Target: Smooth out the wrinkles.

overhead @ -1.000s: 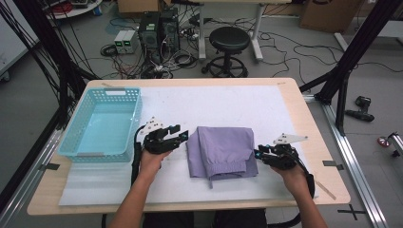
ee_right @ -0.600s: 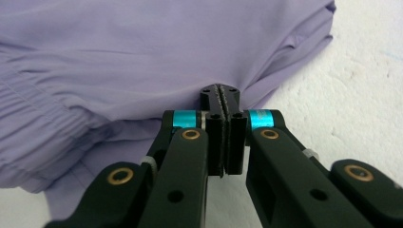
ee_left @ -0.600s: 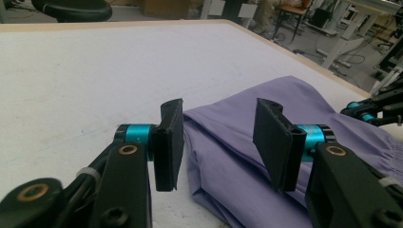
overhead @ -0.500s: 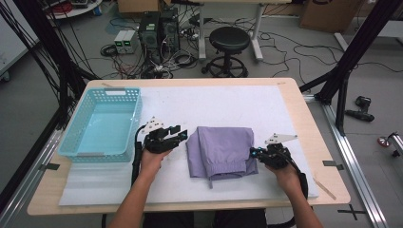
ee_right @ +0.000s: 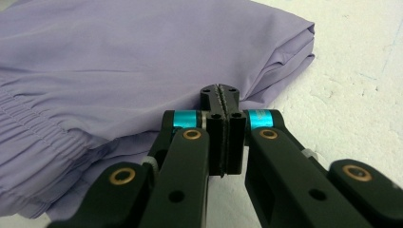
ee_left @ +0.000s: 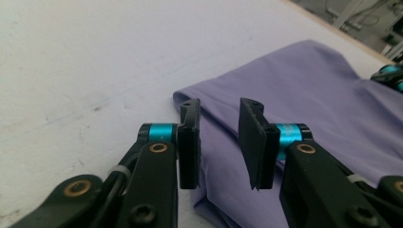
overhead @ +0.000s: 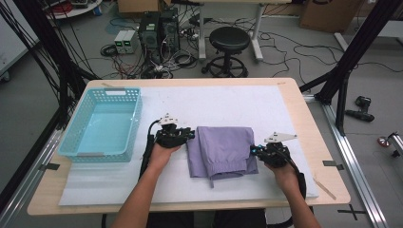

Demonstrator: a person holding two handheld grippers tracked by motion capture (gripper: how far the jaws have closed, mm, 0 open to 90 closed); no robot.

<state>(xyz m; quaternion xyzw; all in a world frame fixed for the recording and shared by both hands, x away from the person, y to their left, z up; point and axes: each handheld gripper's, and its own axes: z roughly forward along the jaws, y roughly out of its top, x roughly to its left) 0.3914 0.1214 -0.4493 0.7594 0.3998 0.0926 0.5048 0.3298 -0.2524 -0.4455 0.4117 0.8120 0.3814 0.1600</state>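
Cloth (overhead: 221, 150), folded and purple, lies just right of the blue basket (overhead: 105, 123). My left gripper (ee_left: 218, 142) sits at the cloth's left edge, jaws just narrowing yet apart, the fold between them unpinched. My right gripper (ee_right: 222, 102) sits at its right edge, jaws pressed together; whether fabric is caught, I cannot tell.

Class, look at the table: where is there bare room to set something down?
Free: the white mat beyond the purple garment up to the far edge; the strip nearest the person; inside the blue basket. Crowded: the middle, where the left gripper and right gripper flank the garment.
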